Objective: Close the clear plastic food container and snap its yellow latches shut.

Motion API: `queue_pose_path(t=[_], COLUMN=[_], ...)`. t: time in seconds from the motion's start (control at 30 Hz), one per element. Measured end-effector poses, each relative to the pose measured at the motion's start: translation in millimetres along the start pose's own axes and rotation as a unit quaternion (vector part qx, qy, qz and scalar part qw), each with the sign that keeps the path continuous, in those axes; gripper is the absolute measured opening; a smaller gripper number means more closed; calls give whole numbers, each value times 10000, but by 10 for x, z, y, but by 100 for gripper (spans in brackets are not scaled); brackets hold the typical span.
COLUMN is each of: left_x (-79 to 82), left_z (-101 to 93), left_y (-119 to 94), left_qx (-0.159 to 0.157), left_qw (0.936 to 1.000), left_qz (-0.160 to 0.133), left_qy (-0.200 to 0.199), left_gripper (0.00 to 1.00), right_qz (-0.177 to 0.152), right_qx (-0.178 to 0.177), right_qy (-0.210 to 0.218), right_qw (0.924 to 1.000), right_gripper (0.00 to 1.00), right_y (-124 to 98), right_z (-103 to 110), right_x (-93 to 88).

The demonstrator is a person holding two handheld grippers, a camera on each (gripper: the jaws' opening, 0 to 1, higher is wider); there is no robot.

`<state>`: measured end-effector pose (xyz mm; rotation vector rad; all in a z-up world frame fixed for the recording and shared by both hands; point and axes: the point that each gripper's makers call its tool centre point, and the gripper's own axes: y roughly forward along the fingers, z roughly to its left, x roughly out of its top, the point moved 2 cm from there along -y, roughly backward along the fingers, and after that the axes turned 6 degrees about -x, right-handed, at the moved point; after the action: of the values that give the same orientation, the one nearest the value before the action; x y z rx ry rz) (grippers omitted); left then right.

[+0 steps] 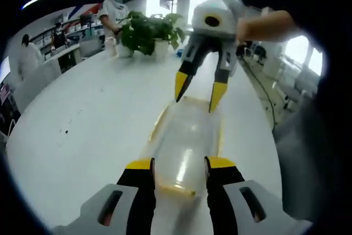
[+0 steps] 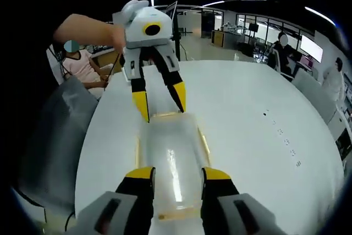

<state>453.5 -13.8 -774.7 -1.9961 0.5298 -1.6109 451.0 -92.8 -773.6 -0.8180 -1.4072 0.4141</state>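
On the white oval tabletop (image 1: pixel 82 136) lies the clear rectangular plastic food container (image 1: pixel 187 141) with yellow latches; both tools, left (image 1: pixel 180 163) and right (image 2: pixel 177 173), hover spread at opposite ends; pressing each end latch squarely should snap it.

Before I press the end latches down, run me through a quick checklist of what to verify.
1. Lid on the clear container: looks seated, ok.
2. Left gripper at its end of the container: open, astride that end, ok.
3. Right gripper at the opposite end: open, astride that end, ok.
4. Yellow latches snapped: cannot tell.
5. Container flat on the white table: ok.
6. Potted plant away from the work: ok.
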Motion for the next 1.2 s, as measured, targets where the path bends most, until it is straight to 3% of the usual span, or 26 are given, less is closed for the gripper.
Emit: queue_pose_path(t=[0.27,0.5,0.6,0.8,0.9,1.2], left_x=[164,174,127,145,147,152], left_z=[6,-55,-67,-233,-234,-288], left_y=[204,351,393,438,440,447], left_qx=[-122,-253,-159,-169,-89,43], left_qw=[9998,9994,9989,9983,9983,9976], left_qz=[-43,8,142,107,69,10], left_qy=[169,247,407,545,569,693], left_gripper=[32,31,32,33,33,38], right_qz=[87,130,142,175,151,354], right_qx=[146,196,212,347,294,499], right_qy=[-198,-344,-360,-402,-491,-673], right_qw=[9997,9991,9990,9984,9982,9959], right_gripper=[29,30,32,33,46,50], right_y=[161,219,244,263,288,331], right_z=[28,16,11,-18,-78,-159], right_x=[106,121,112,100,120,124])
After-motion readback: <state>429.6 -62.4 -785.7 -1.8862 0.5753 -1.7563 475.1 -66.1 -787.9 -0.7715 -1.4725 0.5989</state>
